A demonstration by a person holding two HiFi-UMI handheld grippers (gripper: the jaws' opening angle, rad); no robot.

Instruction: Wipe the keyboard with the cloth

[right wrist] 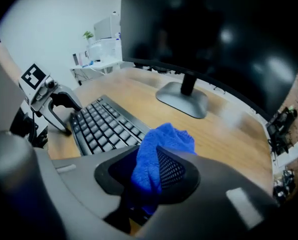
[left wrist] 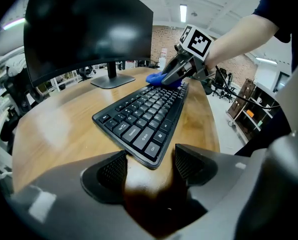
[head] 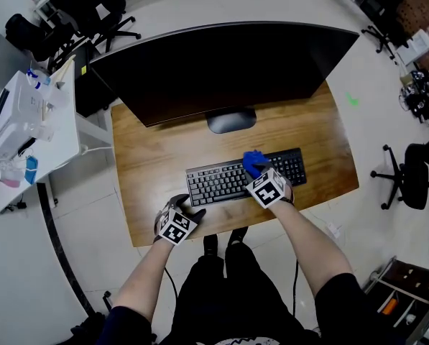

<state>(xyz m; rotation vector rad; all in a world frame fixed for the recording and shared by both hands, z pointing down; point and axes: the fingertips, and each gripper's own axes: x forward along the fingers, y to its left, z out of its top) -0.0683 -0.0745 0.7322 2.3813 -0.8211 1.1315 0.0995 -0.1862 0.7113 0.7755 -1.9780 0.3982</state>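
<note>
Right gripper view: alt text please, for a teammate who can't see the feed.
The right gripper is shut on a blue cloth at one end of a black keyboard on a wooden desk. The left gripper sits open at the keyboard's other end, and a dark monitor stands behind.

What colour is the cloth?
The cloth is blue, clearest in the right gripper view.

Lower end of cloth (right wrist: 153,159), seemingly behind jaws
</note>
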